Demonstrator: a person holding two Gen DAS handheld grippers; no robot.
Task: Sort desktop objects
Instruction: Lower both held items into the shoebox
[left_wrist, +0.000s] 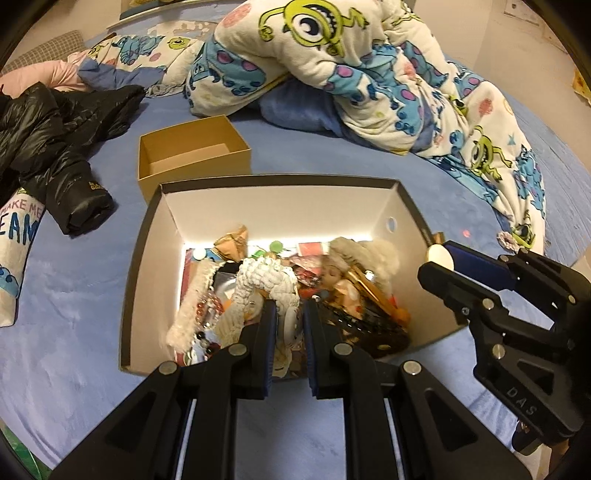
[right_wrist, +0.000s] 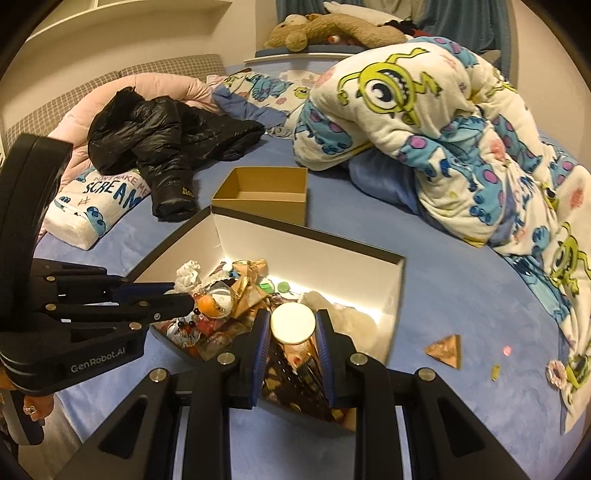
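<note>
A large black box with white inside (left_wrist: 402, 218) (right_wrist: 391, 291) sits on the bed, full of small trinkets. My left gripper (left_wrist: 289, 314) (right_wrist: 181, 293) is low in the box with its jaws close around a white crocheted piece (left_wrist: 266, 280). My right gripper (right_wrist: 292, 325) (left_wrist: 437, 258) is shut on a round white-topped container (right_wrist: 293, 320) (left_wrist: 440, 256), held over the box's right side. A small empty tan box (left_wrist: 192, 155) (right_wrist: 264, 192) stands just behind the large box.
A black jacket (right_wrist: 166, 133) and a printed pillow (right_wrist: 92, 206) lie to the left. A monster-print blanket (right_wrist: 443, 122) is heaped at the back right. A tan triangle packet (right_wrist: 445, 349) and small bits (right_wrist: 495, 371) lie on the blue sheet (left_wrist: 74, 314).
</note>
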